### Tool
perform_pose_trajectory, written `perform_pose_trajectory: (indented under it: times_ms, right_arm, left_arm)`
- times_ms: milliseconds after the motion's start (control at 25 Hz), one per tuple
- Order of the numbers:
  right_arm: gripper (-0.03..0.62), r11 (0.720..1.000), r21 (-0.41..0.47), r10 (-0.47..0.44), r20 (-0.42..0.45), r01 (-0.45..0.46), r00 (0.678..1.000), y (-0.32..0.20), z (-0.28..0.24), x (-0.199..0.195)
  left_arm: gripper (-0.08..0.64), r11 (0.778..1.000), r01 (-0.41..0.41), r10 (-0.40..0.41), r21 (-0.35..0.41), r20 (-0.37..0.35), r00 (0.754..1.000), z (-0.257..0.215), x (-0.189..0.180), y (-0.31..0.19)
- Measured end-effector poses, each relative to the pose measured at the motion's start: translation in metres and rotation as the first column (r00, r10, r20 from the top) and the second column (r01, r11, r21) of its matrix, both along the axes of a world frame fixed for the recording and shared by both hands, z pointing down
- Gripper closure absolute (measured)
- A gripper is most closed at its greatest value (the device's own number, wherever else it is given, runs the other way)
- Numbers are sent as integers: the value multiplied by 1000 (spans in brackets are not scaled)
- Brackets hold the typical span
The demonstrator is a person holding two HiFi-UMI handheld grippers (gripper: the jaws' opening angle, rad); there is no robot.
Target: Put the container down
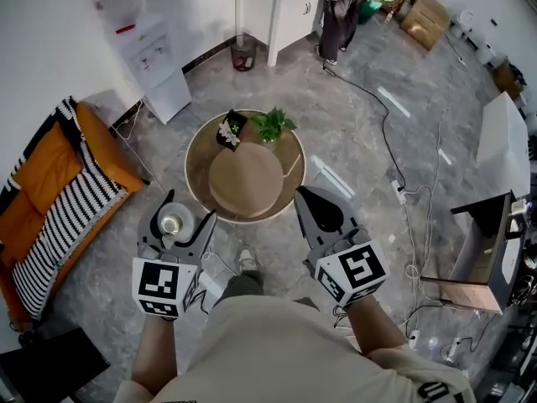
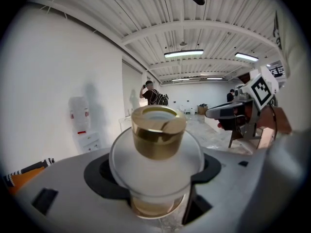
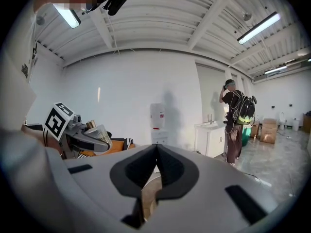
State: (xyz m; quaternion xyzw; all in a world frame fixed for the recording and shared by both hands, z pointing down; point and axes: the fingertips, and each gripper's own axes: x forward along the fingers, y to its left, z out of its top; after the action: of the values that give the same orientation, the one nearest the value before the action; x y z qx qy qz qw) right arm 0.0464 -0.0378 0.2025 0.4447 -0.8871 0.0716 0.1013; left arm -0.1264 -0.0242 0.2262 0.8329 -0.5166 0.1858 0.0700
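Off the near-left edge of the round wooden table (image 1: 200,154), above the grey stone floor (image 1: 361,133), a clear glass container with a gold neck (image 1: 173,223) hangs upright. Its long axis is vertical and its gold mouth points up. The left gripper (image 1: 192,206) clamps the rounded glass body between its two jaws, one on each side, and the gold top stands above them. The right gripper (image 1: 302,196), by the table's near-right edge, has its jaws pressed together with nothing between them. A small green plant (image 1: 272,125) sits at the table's far edge.
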Motion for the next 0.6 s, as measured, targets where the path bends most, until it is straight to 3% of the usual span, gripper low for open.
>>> perform_pose_trajectory:
  times_ms: [400,600]
  right_arm:
    - [597,1000,-2,17,-35,-17,999,-62,-4,-29]
    - [597,1000,-12,13,-38,-14,999,-76,1,-29]
  left_arm:
    - [225,999,-27,27,21,-20,999,-3,-31,-58]
    - [225,999,-24,24,34,10,1000,-4,-34,-67]
